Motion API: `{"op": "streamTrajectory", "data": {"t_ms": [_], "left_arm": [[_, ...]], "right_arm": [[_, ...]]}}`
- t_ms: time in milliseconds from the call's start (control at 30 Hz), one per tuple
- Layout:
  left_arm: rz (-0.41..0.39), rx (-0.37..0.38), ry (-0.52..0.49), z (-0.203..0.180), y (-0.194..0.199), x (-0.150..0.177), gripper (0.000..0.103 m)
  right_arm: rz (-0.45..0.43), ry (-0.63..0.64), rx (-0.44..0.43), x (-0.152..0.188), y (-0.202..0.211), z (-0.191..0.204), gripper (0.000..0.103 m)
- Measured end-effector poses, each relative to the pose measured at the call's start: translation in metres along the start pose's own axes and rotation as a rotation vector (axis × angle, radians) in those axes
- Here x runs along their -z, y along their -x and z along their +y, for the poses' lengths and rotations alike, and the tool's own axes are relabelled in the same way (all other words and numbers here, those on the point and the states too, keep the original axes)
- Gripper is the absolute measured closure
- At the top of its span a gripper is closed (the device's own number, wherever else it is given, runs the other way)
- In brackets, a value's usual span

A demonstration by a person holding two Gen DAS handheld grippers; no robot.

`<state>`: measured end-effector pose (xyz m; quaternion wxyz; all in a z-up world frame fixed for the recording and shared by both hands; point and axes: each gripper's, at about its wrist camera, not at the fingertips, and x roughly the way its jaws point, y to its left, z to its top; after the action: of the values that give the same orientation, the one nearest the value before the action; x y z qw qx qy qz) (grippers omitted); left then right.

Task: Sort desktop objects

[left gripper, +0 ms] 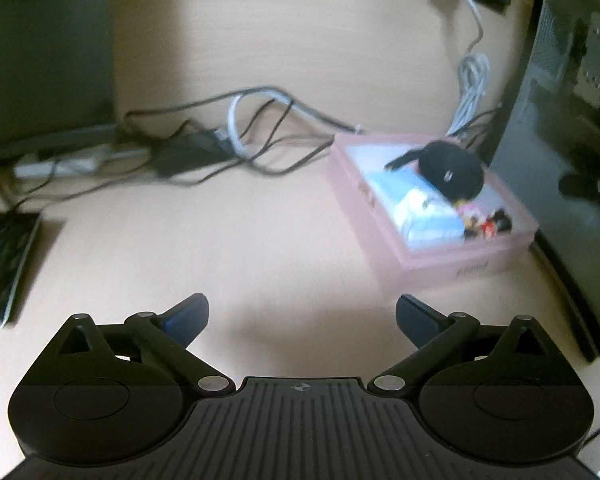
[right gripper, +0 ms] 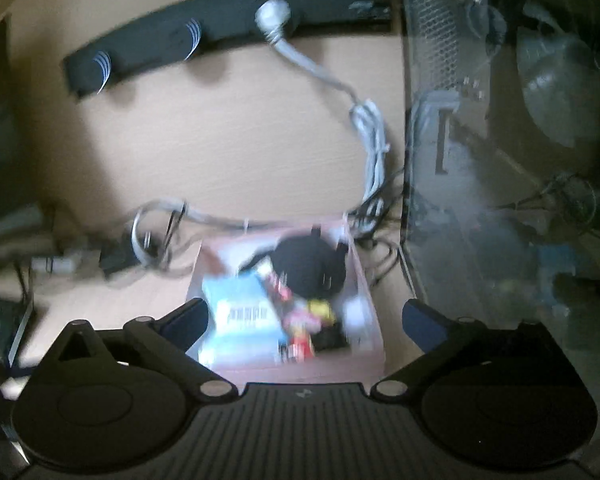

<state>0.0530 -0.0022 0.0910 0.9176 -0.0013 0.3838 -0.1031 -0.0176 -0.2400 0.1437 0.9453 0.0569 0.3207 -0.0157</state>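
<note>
Standing wide apart with nothing between its fingers, the left gripper [left gripper: 302, 318] hangs over bare table [left gripper: 228, 240]. The pink box [left gripper: 496, 258] sits ahead to its right, beside a glass-sided computer case [left gripper: 560, 160]. The right gripper [right gripper: 304, 318], likewise spread and empty, hovers just above that box, which holds a black round pouch [right gripper: 306, 266], a blue packet [right gripper: 240, 308] and small colourful items. Tangled cables [left gripper: 236, 128] lie behind.

1. Office or home desk: pale wood desktop [left gripper: 284, 240].
2. Keyboard [left gripper: 4, 264] at 9 o'clock, monitor [left gripper: 44, 52] at 10.
3. PC tower [left gripper: 572, 128] at 2; tangled cables [left gripper: 236, 136], power strip [right gripper: 220, 36] at 12.
</note>
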Motion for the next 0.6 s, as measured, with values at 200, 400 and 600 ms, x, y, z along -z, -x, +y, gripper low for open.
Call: {"op": "streamTrajectory", "data": {"t_ms": [200,400,600], "left_arm": [[0.099,-0.042,0.033,0.004,0.015,0.046,0.000],[0.066,-0.058,-0.005,-0.007,-0.007,0.079,0.000],[-0.012,-0.120,-0.024,-0.014,-0.030,0.081,0.000]], "right_arm": [[0.178,0.114,-0.028,0.073,-0.014,0.006,0.000],[0.239,0.121,-0.021,0.118,-0.034,0.004,0.000],[0.217,0.174,-0.036,0.122,-0.044,0.014,0.000]]}}
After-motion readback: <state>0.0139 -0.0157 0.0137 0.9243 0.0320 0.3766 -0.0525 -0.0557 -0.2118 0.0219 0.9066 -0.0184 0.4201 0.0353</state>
